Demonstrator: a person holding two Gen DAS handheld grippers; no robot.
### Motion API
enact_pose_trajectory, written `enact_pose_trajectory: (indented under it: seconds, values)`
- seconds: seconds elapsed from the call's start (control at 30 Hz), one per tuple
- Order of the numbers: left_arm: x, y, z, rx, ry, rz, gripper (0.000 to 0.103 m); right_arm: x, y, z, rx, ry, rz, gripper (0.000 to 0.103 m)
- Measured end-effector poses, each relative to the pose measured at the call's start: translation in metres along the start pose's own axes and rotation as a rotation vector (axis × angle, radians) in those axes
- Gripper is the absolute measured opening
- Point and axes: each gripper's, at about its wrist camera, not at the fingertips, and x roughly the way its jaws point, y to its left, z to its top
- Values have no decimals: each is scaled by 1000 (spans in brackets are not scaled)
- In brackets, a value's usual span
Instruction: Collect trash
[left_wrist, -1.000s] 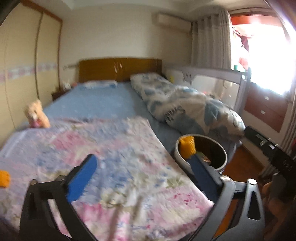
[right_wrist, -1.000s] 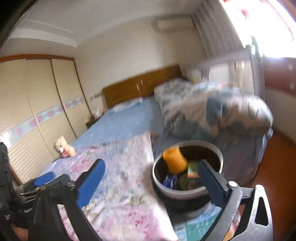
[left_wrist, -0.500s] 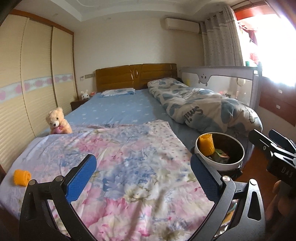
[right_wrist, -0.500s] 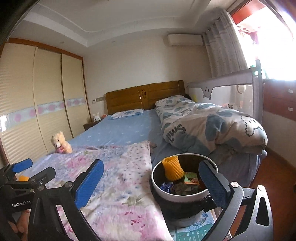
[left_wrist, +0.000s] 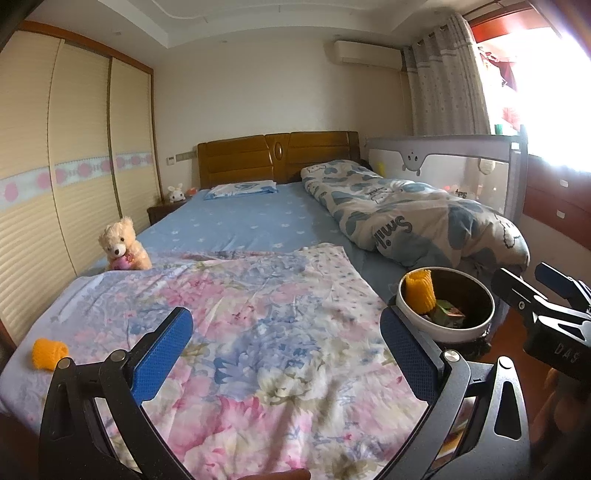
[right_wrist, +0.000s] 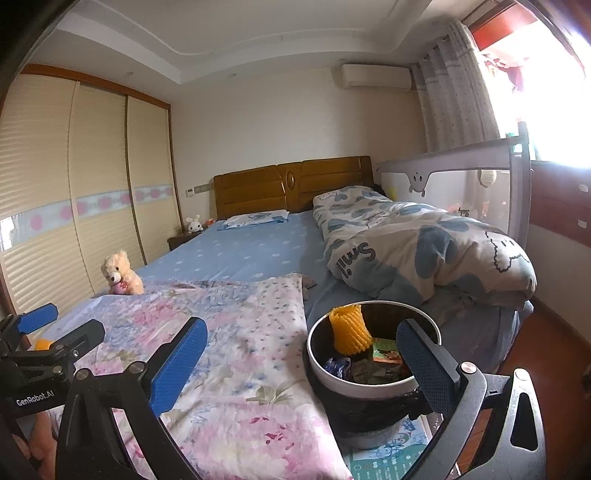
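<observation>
- While one piece of trash remains out on the bed, we list it first: an orange foam net (left_wrist: 49, 353), lying on the floral sheet (left_wrist: 266, 332) near the bed's left edge, well apart from the bin (left_wrist: 445, 334).
- Bin: white-rimmed, standing off the bed's right foot corner; it holds a second orange foam net (right_wrist: 349, 330) upright, plus wrappers and a small carton.
- Left gripper (left_wrist: 284, 354): jaws spread wide, nothing between them, hovering over the sheet to the bin's left.
- Right gripper (right_wrist: 303, 362): likewise spread and empty, just in front of the bin.
- Step in hand, as we judge it: fetch the loose net. We advise the left gripper, nearer to it; come down from above, pinch lightly since foam mesh crushes, and avoid catching the sheet.
- Beyond: teddy bear (left_wrist: 123, 245), far left of the bin; not trash.
</observation>
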Motion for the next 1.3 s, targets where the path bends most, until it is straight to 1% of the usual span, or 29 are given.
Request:
enact_pose_trajectory:
  seconds: [1.3]
  values:
    - [0, 7, 0, -23, 5, 5, 103, 8, 1, -5, 18, 40, 22, 103]
